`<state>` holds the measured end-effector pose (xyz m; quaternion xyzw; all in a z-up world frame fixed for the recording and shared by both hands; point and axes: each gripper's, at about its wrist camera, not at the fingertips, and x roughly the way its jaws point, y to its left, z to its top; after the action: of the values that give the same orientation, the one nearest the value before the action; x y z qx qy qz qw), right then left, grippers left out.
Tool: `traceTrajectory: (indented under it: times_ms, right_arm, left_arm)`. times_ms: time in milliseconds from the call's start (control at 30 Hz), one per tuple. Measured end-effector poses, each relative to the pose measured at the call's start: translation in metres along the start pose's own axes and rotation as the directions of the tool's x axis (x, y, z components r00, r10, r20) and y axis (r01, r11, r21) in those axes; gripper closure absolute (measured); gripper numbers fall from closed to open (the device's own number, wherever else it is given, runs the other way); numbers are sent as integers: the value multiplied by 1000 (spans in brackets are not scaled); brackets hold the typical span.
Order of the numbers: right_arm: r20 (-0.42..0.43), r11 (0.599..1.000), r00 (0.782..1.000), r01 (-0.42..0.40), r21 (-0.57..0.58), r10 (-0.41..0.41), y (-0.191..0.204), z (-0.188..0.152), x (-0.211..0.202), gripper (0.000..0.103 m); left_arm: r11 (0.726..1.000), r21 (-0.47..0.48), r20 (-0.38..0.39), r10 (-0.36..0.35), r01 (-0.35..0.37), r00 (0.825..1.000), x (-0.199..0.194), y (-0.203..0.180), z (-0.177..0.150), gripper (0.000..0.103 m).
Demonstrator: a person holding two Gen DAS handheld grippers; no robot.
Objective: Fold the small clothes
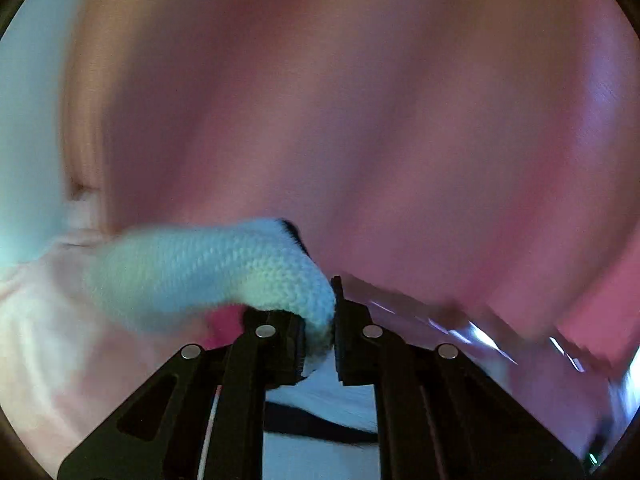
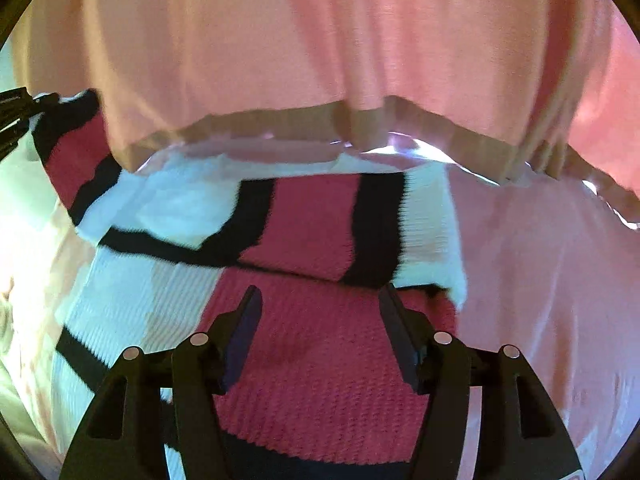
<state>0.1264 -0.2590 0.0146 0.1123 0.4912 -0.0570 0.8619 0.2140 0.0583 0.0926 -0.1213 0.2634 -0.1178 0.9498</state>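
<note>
Sweater, striped knit, lies partly folded on pink cloth. Left gripper pinches its white edge; right gripper hovers released above it.

no readable text, label, brand, number or sign in either view — left wrist view is blurred, right wrist view shows only plain colour blocks on knit.
</note>
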Motion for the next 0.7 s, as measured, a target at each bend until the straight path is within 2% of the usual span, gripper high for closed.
traceTrajectory:
  times_ms: [33,67,100,133,167,233,300,367,433,533,633,700]
  right_arm:
    - [-2,1000,1000,12,11,-12,-7,2,1,43]
    - [-8,1000,1000,22,17,-22,-11,3,2,43]
    - [-17,999,999,31,25,-30,-17,5,3,41]
    - [-29,999,999,36,36,-35,-23,5,5,40]
    - [-40,998,998,39,50,-37,-30,6,7,40]
    - [-61,998,998,34,58,-31,-36,7,10,39]
    - [-70,998,997,25,59,-20,-39,8,12,37]
    - [-77,999,997,-10,50,14,-37,10,17,33]
    - [-85,997,994,-63,43,67,-31,14,25,33]
    - [-91,988,985,-144,58,149,-15,31,39,33]
    - [-43,982,985,-162,96,167,3,60,51,32]
    - [-57,983,985,-155,99,161,25,84,72,31]
  left_arm:
    - [999,21,-56,-47,48,997,13,-37,-21,89]
    - [996,34,-88,-75,78,993,22,-55,-35,83]
    - [994,54,-127,-89,97,988,33,-73,-53,73]
    - [992,78,-169,-80,94,982,51,-89,-78,45]
    - [992,92,-190,-66,84,980,59,-96,-96,30]
    - [991,129,-203,-18,45,979,70,-101,-130,32]
    - [989,149,-220,13,21,976,75,-90,-141,30]
    - [996,85,-239,6,15,971,62,-57,-142,26]
    - [999,-48,-237,9,-21,972,53,-9,-131,26]
    - [976,-196,-218,56,-99,974,56,45,-117,26]
    - [945,-299,-247,55,-130,968,73,78,-117,26]
    - [923,-363,-284,20,-127,959,87,95,-123,26]
